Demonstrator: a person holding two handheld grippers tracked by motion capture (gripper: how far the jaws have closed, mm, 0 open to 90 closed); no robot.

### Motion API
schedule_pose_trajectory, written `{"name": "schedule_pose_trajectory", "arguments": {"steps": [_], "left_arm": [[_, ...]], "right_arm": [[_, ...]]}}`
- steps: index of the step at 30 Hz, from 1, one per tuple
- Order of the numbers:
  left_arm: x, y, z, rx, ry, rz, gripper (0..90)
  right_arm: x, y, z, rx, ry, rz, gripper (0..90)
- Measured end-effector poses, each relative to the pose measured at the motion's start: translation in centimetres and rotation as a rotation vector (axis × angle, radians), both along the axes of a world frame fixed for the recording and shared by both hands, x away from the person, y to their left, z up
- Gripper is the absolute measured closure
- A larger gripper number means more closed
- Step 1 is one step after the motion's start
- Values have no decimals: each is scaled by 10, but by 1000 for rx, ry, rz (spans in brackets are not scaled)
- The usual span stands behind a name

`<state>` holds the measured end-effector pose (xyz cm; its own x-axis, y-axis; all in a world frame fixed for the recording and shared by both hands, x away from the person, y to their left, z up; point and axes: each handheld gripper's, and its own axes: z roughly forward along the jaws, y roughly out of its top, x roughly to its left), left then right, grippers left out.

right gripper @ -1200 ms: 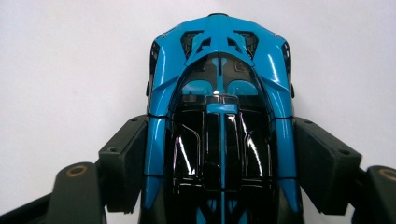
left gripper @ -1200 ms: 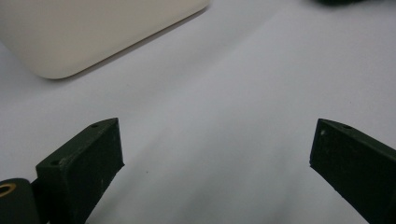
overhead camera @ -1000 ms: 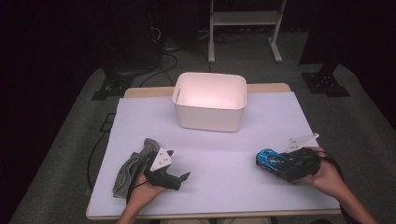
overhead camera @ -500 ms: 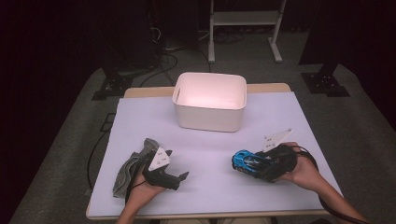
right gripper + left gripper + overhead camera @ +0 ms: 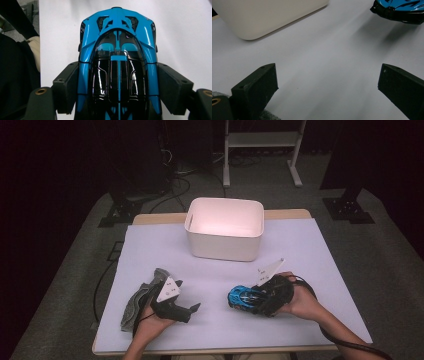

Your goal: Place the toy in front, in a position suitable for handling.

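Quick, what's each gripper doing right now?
Left gripper: open, holding nothing.
Right gripper: closed on the blue toy car.

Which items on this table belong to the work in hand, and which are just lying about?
In the work:
- right gripper, clamped on the blue toy car
- white bin, the likely destination

Lying about:
- grey cloth beside the left gripper, whose jaws stand open
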<state>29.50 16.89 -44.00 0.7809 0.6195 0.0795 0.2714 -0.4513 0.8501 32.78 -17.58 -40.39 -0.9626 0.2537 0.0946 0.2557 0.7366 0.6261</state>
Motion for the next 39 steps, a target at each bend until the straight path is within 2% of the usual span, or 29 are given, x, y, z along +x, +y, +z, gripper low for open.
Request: {"name": "schedule_pose_trajectory", "arguments": {"steps": [3, 14, 15, 18, 23, 29, 36, 39], "left_arm": [[0, 2, 0, -6, -1, 5, 18], [0, 7, 3, -12, -2, 13, 18], [0, 8, 3, -16, -4, 14, 17], [0, 8, 3, -17, -6, 15, 17], [1, 9, 3, -19, -4, 12, 18], [1, 9, 3, -14, -4, 10, 18], [0, 8, 3, -11, -1, 11, 18], [0, 8, 3, -12, 2, 11, 18]], "right_arm": [[2, 11, -2, -3, 11, 20, 250], [7, 30, -8, 1, 31, 67, 250], [7, 33, -9, -15, 23, 74, 250], [8, 36, -10, -20, 28, 80, 250], [7, 45, -14, -35, 19, 113, 250], [7, 50, -18, -50, 4, 122, 250], [6, 51, -31, -66, 10, 140, 250], [2, 53, -39, -86, -12, 150, 249]]}}
